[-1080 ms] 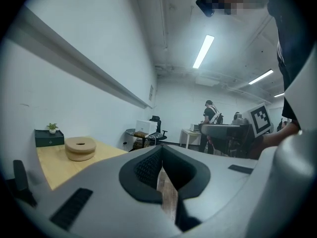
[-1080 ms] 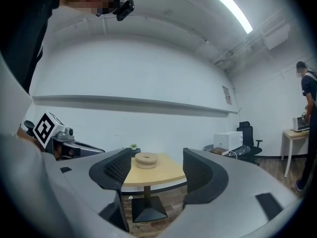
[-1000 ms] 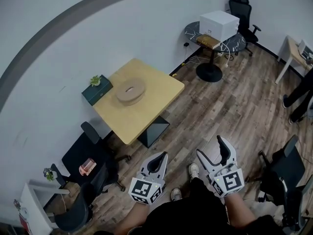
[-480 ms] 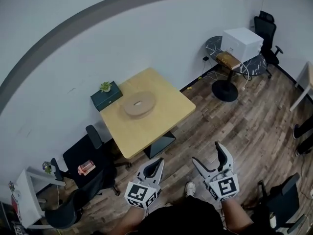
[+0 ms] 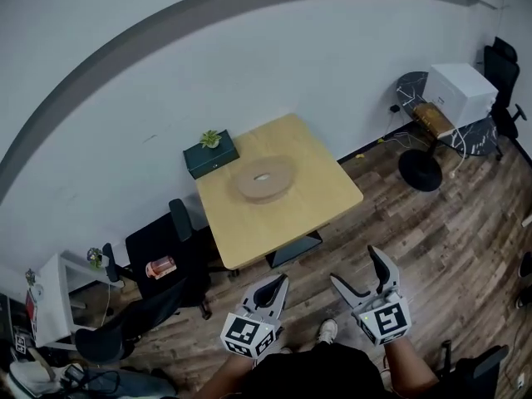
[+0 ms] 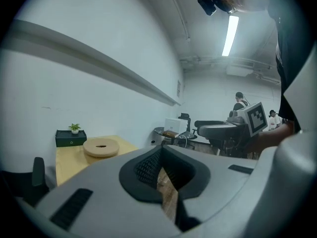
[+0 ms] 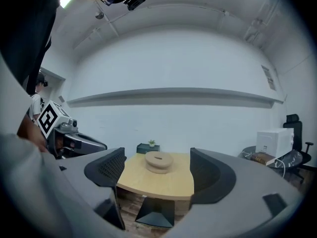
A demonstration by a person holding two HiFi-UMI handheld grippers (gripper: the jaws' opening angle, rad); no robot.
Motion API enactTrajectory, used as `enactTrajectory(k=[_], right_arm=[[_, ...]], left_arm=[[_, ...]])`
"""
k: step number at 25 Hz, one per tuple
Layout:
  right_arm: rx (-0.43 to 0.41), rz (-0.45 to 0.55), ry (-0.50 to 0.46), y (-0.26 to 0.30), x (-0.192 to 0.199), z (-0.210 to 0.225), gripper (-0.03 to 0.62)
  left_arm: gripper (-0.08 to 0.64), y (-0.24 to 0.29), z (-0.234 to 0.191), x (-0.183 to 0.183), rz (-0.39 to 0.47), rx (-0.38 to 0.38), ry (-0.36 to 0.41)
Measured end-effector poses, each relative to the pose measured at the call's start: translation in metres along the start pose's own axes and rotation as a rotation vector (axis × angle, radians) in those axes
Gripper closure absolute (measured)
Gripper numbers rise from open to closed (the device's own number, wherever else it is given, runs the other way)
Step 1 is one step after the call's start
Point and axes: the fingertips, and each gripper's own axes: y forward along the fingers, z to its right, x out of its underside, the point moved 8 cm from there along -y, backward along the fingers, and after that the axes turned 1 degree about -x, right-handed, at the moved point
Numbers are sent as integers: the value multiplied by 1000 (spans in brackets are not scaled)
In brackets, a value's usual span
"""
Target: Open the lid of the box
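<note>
Standing well back from the square light-wood table (image 5: 309,199) here. Spotting the round, flat tan wooden box (image 5: 259,194) near the tabletop's middle, lid (image 5: 266,175) on, near a dark green box (image 5: 208,164) topped with a small plant (image 5: 210,139) at the wall edge. Holding the left gripper (image 5: 280,280) clenched shut on nothing, over the brown plank floor (image 5: 432,248). Holding the right gripper (image 5: 356,266) released, jaws just been opening, nothing between.
</note>
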Motion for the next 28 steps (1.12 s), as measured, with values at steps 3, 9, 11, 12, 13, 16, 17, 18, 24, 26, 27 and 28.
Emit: enactTrajectory(k=[3, 9, 11, 12, 13, 16, 17, 18, 24, 26, 27, 28], right_arm=[[-60, -32, -6, 16, 8, 11, 176], [-137, -41, 7, 51, 15, 19, 176], [-162, -55, 0, 70, 21, 22, 175], [-170, -63, -2, 80, 24, 24, 173], [-175, -68, -4, 91, 26, 27, 173], [-181, -54, -14, 127, 20, 33, 175], [-182, -45, -20, 140, 15, 34, 183], [-186, -42, -26, 153, 11, 36, 193], [-232, -43, -70, 230, -6, 35, 195], [-249, -53, -71, 252, -10, 32, 192], [-257, -61, -70, 262, -11, 31, 190], [-265, -68, -71, 272, -12, 29, 190]], left_arm=[[541, 11, 2, -1, -2, -24, -6], [541, 21, -15, 2, -24, -87, -14], [541, 26, -30, 6, -35, -113, -29], [541, 29, -38, 8, -38, -123, -37], [541, 33, -46, 8, -39, -132, -42], [541, 46, -76, 3, -30, -156, -52], [541, 52, -87, 1, -24, -165, -55], [541, 58, -97, -2, -18, -172, -57], [541, 80, -155, -20, -1, -182, -47], [541, 82, -174, -25, 2, -190, -46], [541, 83, -184, -28, 6, -195, -47], [541, 84, -193, -30, 13, -201, -47]])
